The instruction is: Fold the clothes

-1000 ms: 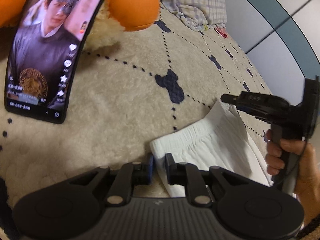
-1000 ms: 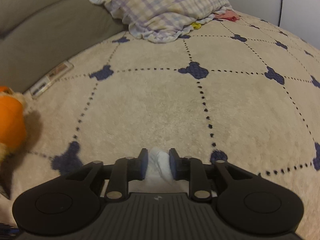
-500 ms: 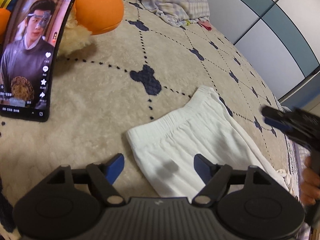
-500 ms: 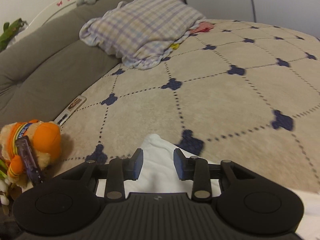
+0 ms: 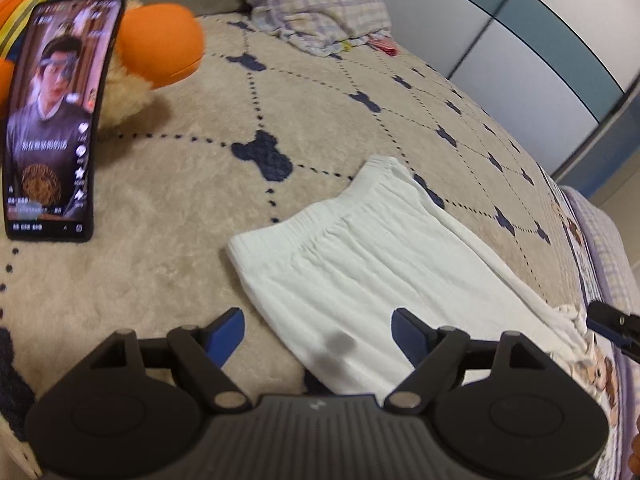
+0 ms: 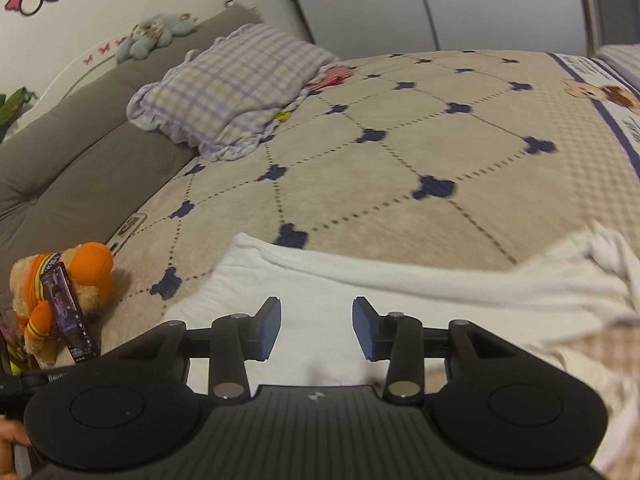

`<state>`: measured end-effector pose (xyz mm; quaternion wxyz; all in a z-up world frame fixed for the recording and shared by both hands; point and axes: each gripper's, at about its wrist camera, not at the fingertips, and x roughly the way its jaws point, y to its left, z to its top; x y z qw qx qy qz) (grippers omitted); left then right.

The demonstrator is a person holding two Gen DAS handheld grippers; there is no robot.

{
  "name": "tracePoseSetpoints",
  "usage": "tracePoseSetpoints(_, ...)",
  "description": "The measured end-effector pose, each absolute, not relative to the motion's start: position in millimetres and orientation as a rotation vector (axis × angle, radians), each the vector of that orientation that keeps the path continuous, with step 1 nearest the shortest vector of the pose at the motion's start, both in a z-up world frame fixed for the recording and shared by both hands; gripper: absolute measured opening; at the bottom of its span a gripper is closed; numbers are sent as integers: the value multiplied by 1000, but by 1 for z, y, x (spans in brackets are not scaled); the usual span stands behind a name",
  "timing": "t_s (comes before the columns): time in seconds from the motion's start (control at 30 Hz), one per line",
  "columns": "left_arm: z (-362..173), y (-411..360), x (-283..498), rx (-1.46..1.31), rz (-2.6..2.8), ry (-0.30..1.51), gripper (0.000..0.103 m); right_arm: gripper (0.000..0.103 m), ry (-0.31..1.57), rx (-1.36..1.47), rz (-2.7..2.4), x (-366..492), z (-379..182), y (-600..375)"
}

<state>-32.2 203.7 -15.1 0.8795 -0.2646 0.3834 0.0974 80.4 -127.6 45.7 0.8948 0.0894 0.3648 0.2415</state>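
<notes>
Where both tongs were clamped on the elastic waistband a second ago, each now stands with its blue pads apart and nothing between them. Ahead and far left of the left tongs, a black smartphone playing a video leans against an orange-and-tan plush toy. Straight ahead and to the right of those tongs lies the white ribbed-cotton pair of trousers, flat on the beige fleece blanket with navy mouse-head motifs, waistband farthest from the tongs, legs running back beneath the right-hand pad. At that view's right edge the tip of the right tongs just shows, well clear of the waistband it held.

From the right tongs' view, the white cloth spreads directly under and ahead of the parted pads, its far edge lifted in a soft ridge; to the right the fabric bunches loosely. A lilac-checked pillow sits far ahead, left of centre.

The release suggests the garment has been laid out and let go; whether a lengthwise fold is already in it, the cloth does not plainly show.
</notes>
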Motion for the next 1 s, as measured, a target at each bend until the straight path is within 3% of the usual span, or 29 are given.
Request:
tracePoseSetpoints(0.63,-8,149,-13,-366,-67,829,82,44,778,264,289,39,4,-214)
tracePoseSetpoints(0.8,-14,127,-9,-320,-191,850,69,44,788,261,278,35,6,-232)
tracePoseSetpoints(1.0,-22,84,-6,-241,-344,873,66,44,758,70,148,27,3,-243)
